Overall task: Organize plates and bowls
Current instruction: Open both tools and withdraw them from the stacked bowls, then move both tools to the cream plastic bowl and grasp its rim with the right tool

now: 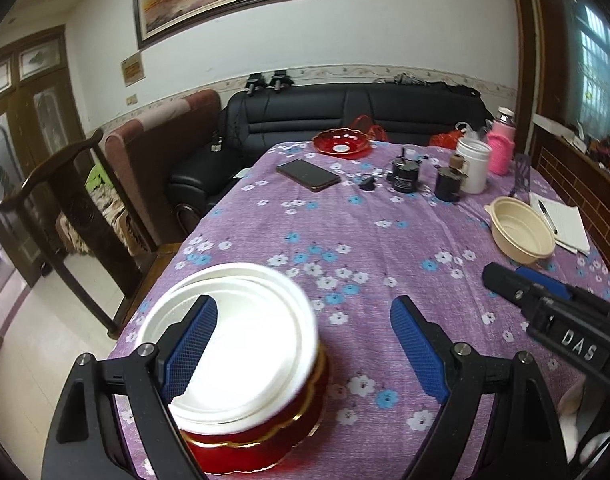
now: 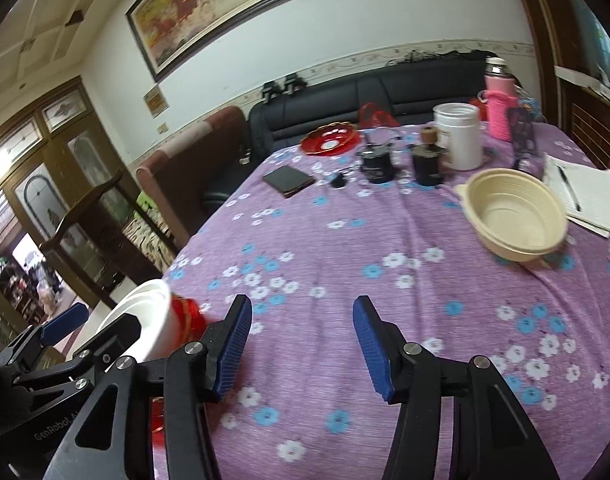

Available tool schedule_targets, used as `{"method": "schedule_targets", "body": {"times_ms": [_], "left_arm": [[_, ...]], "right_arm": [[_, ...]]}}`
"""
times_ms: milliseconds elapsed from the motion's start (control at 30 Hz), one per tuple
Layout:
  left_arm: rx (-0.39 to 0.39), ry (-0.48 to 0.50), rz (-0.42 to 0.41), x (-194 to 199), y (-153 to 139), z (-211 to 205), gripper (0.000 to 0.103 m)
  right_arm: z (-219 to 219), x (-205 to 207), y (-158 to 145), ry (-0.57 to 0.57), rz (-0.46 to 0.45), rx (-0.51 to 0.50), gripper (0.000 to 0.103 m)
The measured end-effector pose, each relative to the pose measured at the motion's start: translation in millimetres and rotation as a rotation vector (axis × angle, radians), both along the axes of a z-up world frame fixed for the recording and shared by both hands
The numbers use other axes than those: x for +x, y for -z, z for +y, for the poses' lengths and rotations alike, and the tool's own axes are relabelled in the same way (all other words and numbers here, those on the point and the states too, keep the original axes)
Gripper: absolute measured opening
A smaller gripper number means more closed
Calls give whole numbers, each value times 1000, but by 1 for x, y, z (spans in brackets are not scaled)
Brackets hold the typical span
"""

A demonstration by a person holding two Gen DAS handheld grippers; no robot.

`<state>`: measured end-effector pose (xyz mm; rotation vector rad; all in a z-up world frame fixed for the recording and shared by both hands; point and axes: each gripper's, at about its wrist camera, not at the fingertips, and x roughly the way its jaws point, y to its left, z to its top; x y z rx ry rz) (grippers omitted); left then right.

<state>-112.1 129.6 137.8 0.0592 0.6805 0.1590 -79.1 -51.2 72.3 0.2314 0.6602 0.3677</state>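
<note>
A stack of white plates lies on a red gold-rimmed bowl at the table's near left corner. My left gripper is open above it, its left finger over the plates. The stack also shows in the right wrist view. A beige plastic bowl sits at the right; it is also in the right wrist view. A red glass dish rests at the far edge, also in the right wrist view. My right gripper is open and empty above the cloth.
The purple flowered tablecloth holds a phone, two dark jars, a white tub, a pink bottle and a notebook with pen. A wooden chair stands left; a black sofa is behind.
</note>
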Motion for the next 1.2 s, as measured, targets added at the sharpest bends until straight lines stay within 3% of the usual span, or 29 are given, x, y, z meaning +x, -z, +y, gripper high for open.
{"method": "schedule_targets", "body": {"times_ms": [333,467,600,733,867,967,1200], "left_arm": [[34,78,41,11,12,-38,88],[-5,116,91,21,21,-47,88],[-95,216,163,43,17,-61,88],[-104,288,139,60,-5,-84,88],[-59,346,92,81,-20,-112,88],[-50,359,102,100,-18,-125,88],[-197,331,216,150,10,-137,88]], "right_arm": [[-90,12,4,187,21,-8,62],[-137,25,12,311,64,16,62],[-172,39,15,437,83,-1,61],[-197,55,10,508,86,5,61],[-214,68,3,563,78,27,61],[-223,88,3,575,84,49,61],[-234,120,25,553,93,118,61]]}}
